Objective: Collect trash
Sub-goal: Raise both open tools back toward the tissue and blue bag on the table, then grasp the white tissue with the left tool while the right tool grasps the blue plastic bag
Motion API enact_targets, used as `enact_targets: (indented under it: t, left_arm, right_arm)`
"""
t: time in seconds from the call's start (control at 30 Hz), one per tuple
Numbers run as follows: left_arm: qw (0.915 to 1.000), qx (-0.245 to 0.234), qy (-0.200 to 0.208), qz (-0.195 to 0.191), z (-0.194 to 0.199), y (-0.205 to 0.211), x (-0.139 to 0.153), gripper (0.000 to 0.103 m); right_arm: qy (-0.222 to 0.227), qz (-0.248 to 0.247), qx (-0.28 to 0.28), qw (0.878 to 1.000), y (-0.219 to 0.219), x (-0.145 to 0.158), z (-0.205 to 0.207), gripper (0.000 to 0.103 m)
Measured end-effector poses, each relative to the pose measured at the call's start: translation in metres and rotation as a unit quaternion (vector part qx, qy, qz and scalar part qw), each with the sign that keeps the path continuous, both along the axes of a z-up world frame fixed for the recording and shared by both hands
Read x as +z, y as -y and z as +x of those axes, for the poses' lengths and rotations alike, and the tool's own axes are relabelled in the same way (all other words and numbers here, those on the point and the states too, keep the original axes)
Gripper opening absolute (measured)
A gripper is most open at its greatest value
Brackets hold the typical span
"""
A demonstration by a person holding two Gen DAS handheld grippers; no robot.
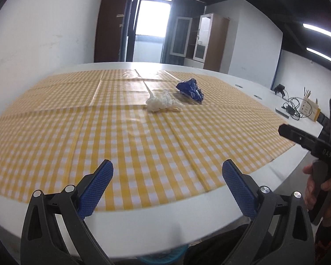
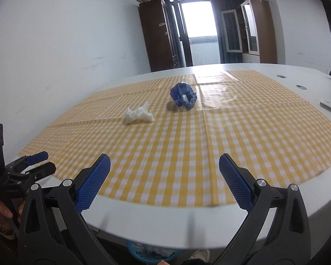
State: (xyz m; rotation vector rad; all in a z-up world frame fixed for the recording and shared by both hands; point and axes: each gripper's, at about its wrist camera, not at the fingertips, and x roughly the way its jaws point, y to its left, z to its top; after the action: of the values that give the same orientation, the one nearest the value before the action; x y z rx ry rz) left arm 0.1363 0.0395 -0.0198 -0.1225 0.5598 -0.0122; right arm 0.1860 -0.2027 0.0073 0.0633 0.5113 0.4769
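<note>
A crumpled white tissue (image 1: pixel 161 100) (image 2: pixel 139 114) and a crumpled blue wrapper (image 1: pixel 190 89) (image 2: pixel 183 96) lie apart on the yellow checked tablecloth (image 1: pixel 121 137) (image 2: pixel 231 132), towards the far half. My left gripper (image 1: pixel 167 172) is open and empty over the near table edge. My right gripper (image 2: pixel 164 165) is open and empty, also at the near edge. Each gripper shows in the other's view: the right gripper's body (image 1: pixel 309 141) at the right, the left gripper (image 2: pixel 40 162) at the left. A blue basket (image 2: pixel 152 252) (image 1: pixel 163 256) sits under the table edge below.
The white table (image 1: pixel 187 225) (image 2: pixel 165 223) extends beyond the cloth. Cables, a charger and a small box (image 1: pixel 306 108) lie at its far right. A flat white device (image 2: pixel 330 107) lies right of the cloth. Walls, cabinets and a bright doorway stand behind.
</note>
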Motion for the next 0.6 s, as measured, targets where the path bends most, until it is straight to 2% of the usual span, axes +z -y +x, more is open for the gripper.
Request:
enact_targets:
  t: [0.2,0.4,0.6]
  left_arm:
    - [0.9996,-0.019,-0.017,0.015,0.032,-0.007,0.011,0.097]
    - [0.9965,-0.061,-0.046,0.033,0.075,-0.010,0.017,0.097]
    - [0.9915,-0.099,-0.073,0.041,0.118,-0.010,0.014,0.097]
  right_arm:
    - [-0.002,-0.026,0.000,1.000,-0.014,0.015,0.043,0.094]
    - [-0.014,-0.043,0.017,0.999,-0.037,0.028,0.091,0.094]
    - [-0.025,-0.057,0.018,0.998,-0.054,0.027,0.131,0.094]
